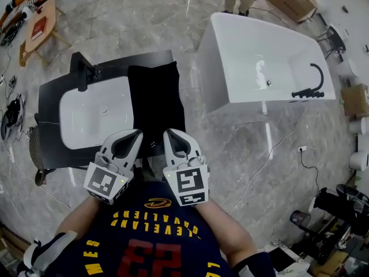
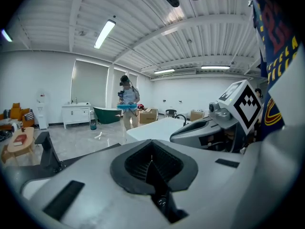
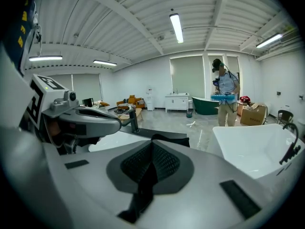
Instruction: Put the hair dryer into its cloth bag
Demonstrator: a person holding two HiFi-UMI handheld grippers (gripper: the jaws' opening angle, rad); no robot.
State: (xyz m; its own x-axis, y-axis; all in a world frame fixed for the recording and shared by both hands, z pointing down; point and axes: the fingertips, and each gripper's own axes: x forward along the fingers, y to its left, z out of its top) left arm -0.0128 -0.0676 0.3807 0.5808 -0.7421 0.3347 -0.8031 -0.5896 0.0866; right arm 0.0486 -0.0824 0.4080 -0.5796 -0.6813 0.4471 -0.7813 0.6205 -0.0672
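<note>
Both tongs tight on cloth bag

a grey marble floor carries a black-rimmed tub with a white basin and, near its right side, a white bathtub, while a black cloth bag lies draped flat across the black tub's right end, over its rim.

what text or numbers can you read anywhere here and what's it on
"CLEVELAND CAVALIERS": upside down on the person's jersey.
"23": red, on the same jersey.
"MES": cut off, same jersey.
Red item on the small wooden table: too small to read.
Marker cubes: square patterns, no words.
</note>
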